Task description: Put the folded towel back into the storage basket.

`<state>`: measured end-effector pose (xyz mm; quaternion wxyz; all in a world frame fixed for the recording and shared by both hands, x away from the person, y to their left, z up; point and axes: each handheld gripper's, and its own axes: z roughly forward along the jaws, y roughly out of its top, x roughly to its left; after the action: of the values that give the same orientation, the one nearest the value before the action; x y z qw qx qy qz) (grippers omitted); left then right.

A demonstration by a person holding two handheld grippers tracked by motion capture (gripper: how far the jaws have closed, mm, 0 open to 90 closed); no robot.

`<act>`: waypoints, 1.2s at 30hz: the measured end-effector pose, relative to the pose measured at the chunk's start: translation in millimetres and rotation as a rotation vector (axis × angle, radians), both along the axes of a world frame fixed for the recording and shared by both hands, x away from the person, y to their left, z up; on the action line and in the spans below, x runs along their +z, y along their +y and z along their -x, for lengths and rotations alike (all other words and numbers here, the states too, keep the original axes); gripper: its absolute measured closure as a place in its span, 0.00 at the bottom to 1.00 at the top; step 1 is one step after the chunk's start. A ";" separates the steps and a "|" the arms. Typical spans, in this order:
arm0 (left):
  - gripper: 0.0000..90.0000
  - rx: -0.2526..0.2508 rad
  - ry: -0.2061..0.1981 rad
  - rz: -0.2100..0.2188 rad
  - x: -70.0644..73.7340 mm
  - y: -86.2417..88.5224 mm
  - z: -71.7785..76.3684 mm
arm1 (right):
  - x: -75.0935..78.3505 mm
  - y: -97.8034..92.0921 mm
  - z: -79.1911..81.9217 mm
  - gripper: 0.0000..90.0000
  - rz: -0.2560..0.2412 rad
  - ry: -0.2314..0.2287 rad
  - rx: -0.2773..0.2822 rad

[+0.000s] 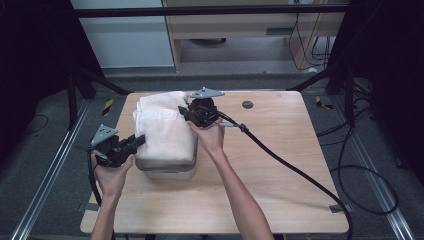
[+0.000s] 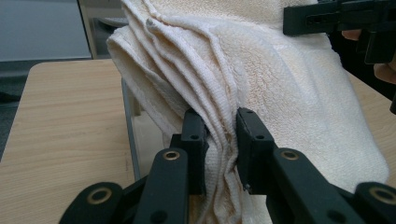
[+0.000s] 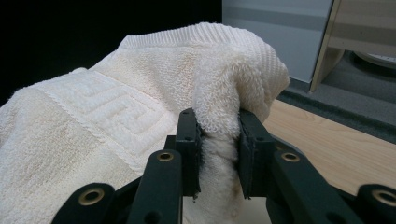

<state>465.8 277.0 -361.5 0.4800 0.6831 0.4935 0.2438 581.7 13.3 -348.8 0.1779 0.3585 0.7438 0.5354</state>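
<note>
A folded cream terry towel (image 1: 162,127) with a woven key-pattern border lies on top of a pale grey rectangular plastic container (image 1: 167,167), which stands on the light wooden table (image 1: 280,165), a little left of the middle. The towel covers the whole opening of the container and hangs over its far rim, so what is inside the container cannot be seen.

The left gripper (image 1: 137,141) is at the left side of the towel, near the person. In the left gripper view its two black jaws are closed on several layers of the towel's folded edge (image 2: 219,140), and the cloth is squeezed between them.

The right gripper (image 1: 186,113) is at the far right part of the towel. In the right gripper view its jaws pinch a thick fold of the towel (image 3: 219,126), which bulges out above them.

A black cable (image 1: 300,172) runs from the right gripper across the table toward the near right corner.
</note>
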 end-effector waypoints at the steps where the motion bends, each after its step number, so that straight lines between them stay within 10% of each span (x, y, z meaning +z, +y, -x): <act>1: 0.83 0.002 0.007 -0.004 -2.6 0.0 -1.9 | -1.3 0.6 -0.6 0.81 0.002 0.002 -0.002; 36: 0.83 0.014 0.107 -0.070 -38.5 -4.2 -20.8 | -45.9 12.9 -16.5 0.80 0.098 0.081 -0.035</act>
<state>486.6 272.8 -399.9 0.4270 0.7080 0.5145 0.2273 598.2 26.2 -394.7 0.1742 0.3838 0.7693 0.4802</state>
